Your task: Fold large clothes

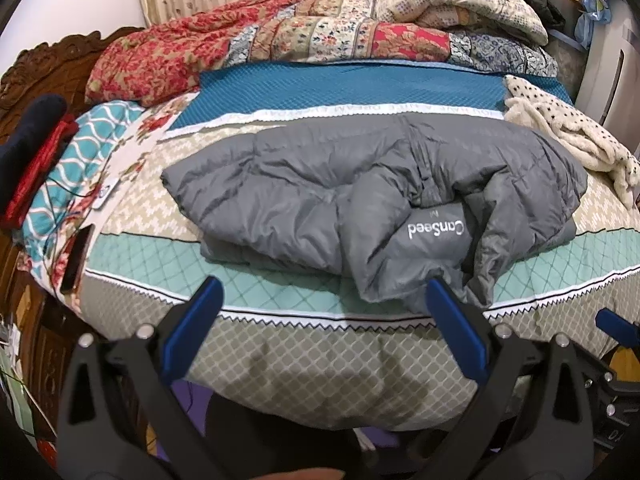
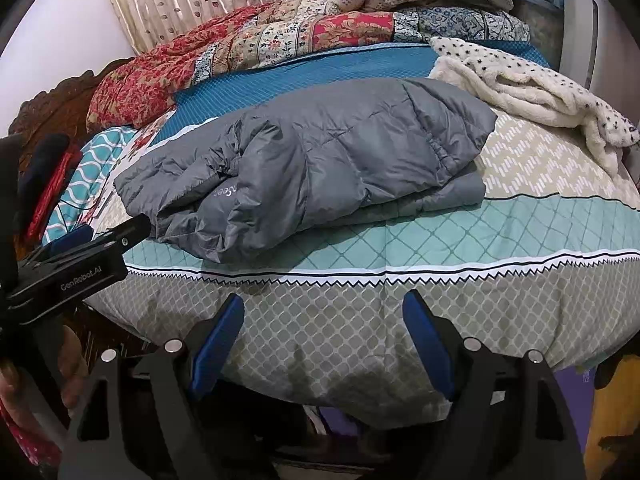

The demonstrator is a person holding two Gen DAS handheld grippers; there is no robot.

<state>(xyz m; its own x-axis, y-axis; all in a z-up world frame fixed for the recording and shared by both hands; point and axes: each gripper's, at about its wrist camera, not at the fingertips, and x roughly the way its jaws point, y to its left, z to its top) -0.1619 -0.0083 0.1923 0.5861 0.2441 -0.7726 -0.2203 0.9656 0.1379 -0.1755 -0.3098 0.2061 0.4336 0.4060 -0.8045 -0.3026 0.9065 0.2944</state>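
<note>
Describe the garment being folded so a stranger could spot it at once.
Start at the bed with the teal-and-beige patterned cover. Near its front edge lies a grey puffer jacket, bundled up. It is the only plain grey item, with white lettering, unlike the dotted cream fleece beside it.

Each gripper (image 1: 324,300) (image 2: 324,316) is built of black plastic arms fitted with blue pads (image 1: 456,328) and silver rivets; "GenRobot.AI" lettering (image 2: 82,279) is printed on one housing.

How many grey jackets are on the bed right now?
1. The grey puffer jacket lies bundled on the bedspread near the front edge, beyond both open grippers, with the white spotted blanket to its right. Others could be hidden under the piled bedding.
</note>
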